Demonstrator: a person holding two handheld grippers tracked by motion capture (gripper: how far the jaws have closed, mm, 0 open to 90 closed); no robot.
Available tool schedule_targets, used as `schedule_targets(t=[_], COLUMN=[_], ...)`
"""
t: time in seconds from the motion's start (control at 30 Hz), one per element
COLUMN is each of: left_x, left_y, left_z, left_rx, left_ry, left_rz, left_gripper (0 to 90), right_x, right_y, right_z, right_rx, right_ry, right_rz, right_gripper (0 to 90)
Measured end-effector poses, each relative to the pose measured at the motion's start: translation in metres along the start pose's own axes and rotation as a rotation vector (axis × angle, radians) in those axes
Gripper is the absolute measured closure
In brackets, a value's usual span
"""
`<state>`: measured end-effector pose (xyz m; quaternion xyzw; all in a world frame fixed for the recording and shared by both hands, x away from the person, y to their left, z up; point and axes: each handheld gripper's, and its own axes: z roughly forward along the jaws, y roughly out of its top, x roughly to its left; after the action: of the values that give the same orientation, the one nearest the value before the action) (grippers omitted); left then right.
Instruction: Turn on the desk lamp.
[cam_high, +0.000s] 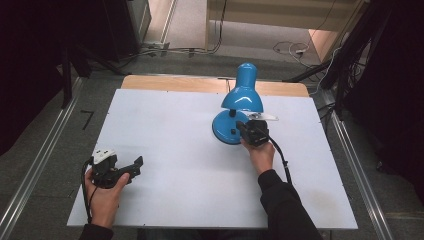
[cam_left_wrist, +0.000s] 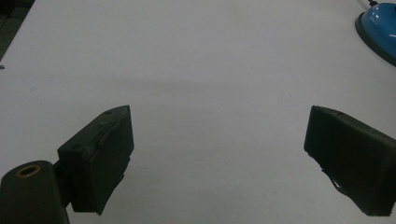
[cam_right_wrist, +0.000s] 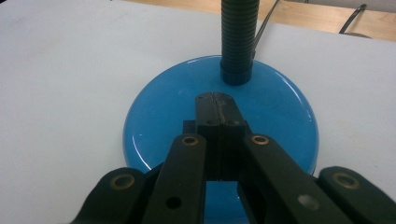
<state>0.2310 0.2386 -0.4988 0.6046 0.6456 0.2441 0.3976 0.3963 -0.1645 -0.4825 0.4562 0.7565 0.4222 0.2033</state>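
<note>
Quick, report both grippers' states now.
Left gripper: open, nothing between its jaws, over the bare table.
Right gripper: shut, jaws pressed together with nothing between them, over the blue lamp base.

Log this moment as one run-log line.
right tool: shut, over lamp base | left tool: open, over table

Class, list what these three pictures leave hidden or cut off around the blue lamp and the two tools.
- Lamp bulb: high view, hidden inside the shade.
- Lamp base switch: right gripper view, covered by the shut right tool.
- Lamp base: left gripper view, cut by the right edge.
- Left tool body: left gripper view, cut by the bottom edge.
</note>
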Motion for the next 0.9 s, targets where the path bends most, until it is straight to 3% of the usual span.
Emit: schedule_targets(t=[0.9], left_x=[0.0008], left_y=[-0.0001], left_z=[-0.0002], left_rx=[0.003], left_ry=[0.002], left_rz=[0.001], left_gripper=[8.5], right_x=[0.0052], right_y=[-0.0072], right_z=[0.0082], right_rx=[0.020], right_ry=[0.004], right_rz=[0.014], right_gripper=[87.6])
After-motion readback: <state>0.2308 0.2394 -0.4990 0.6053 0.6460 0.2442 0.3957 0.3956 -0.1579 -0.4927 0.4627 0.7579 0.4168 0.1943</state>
